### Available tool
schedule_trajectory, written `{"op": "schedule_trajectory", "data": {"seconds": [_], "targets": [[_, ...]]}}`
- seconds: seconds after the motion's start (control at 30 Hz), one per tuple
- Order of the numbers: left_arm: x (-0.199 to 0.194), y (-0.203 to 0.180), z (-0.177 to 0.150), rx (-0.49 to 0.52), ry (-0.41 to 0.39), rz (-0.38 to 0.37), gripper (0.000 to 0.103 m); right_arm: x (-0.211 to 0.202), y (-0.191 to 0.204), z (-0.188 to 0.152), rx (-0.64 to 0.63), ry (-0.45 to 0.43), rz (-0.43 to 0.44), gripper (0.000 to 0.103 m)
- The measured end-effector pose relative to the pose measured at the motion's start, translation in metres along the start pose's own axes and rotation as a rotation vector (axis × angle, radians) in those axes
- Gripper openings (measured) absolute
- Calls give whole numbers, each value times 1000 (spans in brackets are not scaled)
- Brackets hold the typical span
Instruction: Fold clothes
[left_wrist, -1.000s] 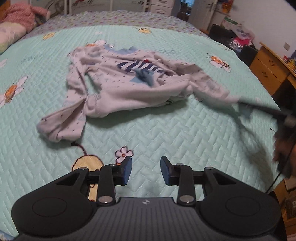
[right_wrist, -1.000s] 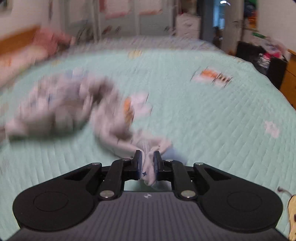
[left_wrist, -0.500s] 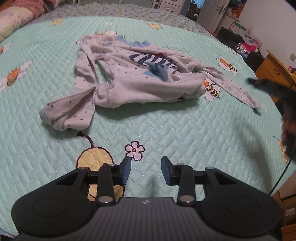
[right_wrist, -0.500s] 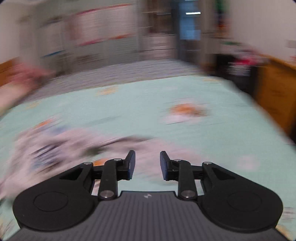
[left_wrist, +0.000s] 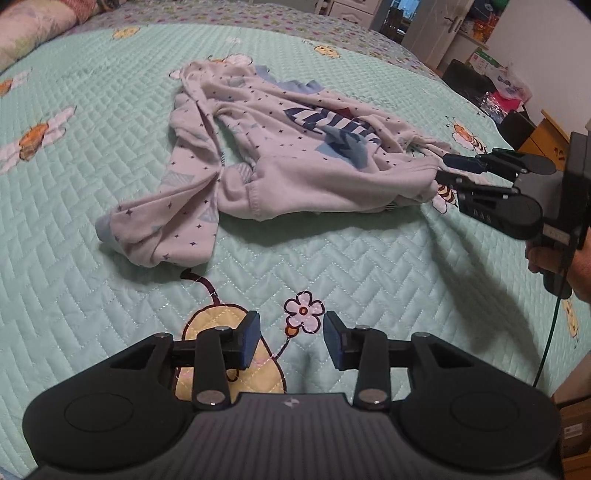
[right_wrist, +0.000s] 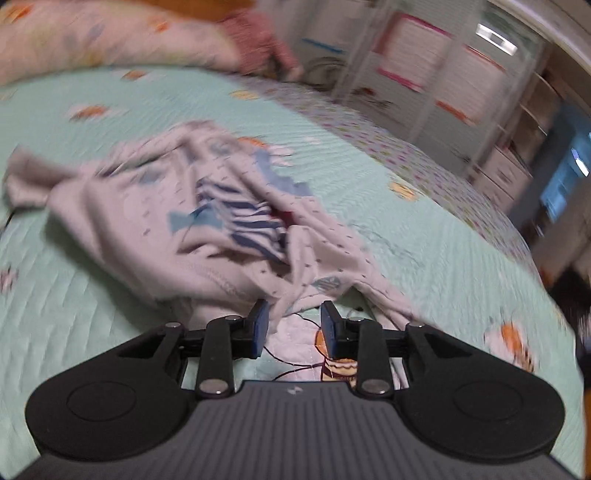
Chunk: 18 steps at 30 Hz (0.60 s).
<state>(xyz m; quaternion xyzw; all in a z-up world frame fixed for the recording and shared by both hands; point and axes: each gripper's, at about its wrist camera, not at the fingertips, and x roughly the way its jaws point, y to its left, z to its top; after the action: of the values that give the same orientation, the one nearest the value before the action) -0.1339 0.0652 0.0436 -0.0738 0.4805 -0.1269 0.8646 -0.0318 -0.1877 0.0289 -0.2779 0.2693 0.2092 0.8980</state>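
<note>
1. Soft, light cotton garment (left_wrist: 280, 155) lies crumpled on the green quilt (left_wrist: 332, 266); it will sag, so hems and cuffs suit gripping.
2. My right gripper (right_wrist: 291, 325), jaws parted, seems to straddle its edge, though blur hides contact.
3. My left gripper (left_wrist: 291, 343) hovers agape, holding nothing.

A second ago we had the right gripper (right_wrist: 291, 325) clamped on a sleeve of the garment (left_wrist: 295, 155); now its jaws stand apart at the garment's right edge — cloth just ahead of the fingertips. Our left gripper (left_wrist: 290, 345) has drawn nearer the garment — it looms larger.
</note>
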Motion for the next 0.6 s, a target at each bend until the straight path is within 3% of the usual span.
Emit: {"op": "schedule_trajectory", "data": {"seconds": [0.27, 0.3, 0.37, 0.4, 0.6], "targets": [[4, 9, 2, -34, 24, -18, 41, 9, 35, 19, -391, 10, 58, 34], [3, 10, 2, -38, 23, -19, 41, 10, 39, 21, -433, 12, 69, 31], [1, 13, 2, -44, 18, -20, 41, 12, 47, 29, -468, 27, 97, 12], [-1, 14, 3, -46, 12, -19, 41, 9, 43, 32, -403, 19, 124, 9], [-12, 28, 3, -85, -29, -32, 44, -27, -18, 42, 375, -137, 348, 7]]}}
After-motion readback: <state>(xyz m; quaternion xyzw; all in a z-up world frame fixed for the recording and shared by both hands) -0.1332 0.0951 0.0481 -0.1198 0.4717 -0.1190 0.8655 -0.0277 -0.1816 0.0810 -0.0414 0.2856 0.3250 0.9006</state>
